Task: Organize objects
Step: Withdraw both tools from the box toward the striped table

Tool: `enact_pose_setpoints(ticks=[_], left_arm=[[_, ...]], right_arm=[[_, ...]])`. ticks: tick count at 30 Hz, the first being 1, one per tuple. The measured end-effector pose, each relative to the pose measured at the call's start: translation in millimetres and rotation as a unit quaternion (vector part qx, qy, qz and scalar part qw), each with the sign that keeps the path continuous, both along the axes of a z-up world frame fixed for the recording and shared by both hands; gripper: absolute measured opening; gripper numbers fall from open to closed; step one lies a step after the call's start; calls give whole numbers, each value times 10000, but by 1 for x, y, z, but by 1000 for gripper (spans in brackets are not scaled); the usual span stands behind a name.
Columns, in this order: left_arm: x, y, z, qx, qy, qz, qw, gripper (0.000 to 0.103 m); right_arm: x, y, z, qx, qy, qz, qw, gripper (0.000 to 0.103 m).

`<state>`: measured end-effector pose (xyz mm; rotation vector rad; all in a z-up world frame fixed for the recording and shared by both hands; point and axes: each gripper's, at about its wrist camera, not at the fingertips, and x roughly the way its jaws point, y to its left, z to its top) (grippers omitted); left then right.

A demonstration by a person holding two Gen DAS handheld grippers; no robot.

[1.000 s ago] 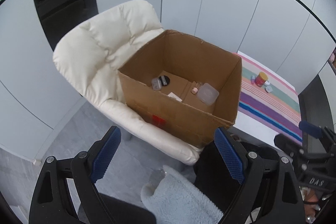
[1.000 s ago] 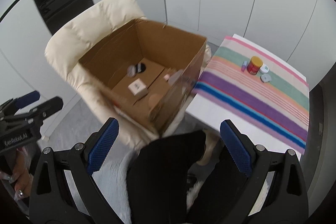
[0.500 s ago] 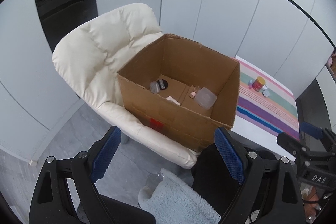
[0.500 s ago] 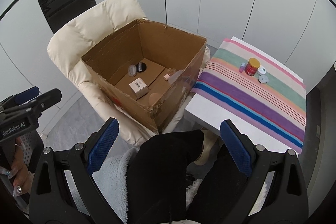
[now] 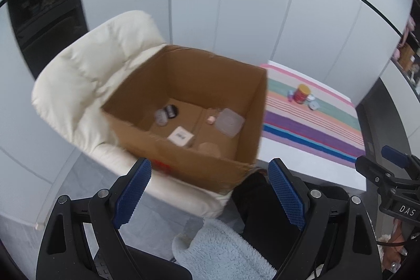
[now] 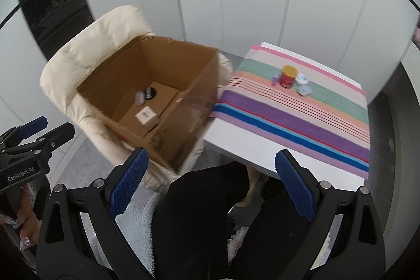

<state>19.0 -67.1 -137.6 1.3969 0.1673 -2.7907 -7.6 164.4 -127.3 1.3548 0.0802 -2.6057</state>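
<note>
Room: white panel walls | striped cloth (image 6: 302, 112) on table | box (image 5: 189, 148) seemingly on chair | both claws open, empty

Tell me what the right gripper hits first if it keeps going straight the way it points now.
Probably the person's black-clad leg, which fills the space between the open right gripper fingers. The near edge of the white table lies just beyond, but depth is hard to judge in this fisheye view.
</note>
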Motion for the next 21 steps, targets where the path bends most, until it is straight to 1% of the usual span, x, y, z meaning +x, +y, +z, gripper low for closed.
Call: enact_pose_setpoints(ticks=[6,10,14,18,21], left_arm=[[-28,54,-2,91,-37,-604,9981,92],[-41,95,-1,89,52,-956,9954,92],[-47,140,-3,73,95,-1415,9899,92],[-58,182,-11,-63,-10,-1845,9828,92],[-71,205,-14,-147,-35,-1905,9816,92]], right_arm=[[-2,55,0,9,-2,-688,9976,99],[1,98,-2,34,2,-1170,9931,99],[6,142,-6,-4,-33,-1639,9865,99],[12,180,-11,-61,-32,-2002,9797,99],[11,202,-18,-63,-40,-2149,9766,99]])
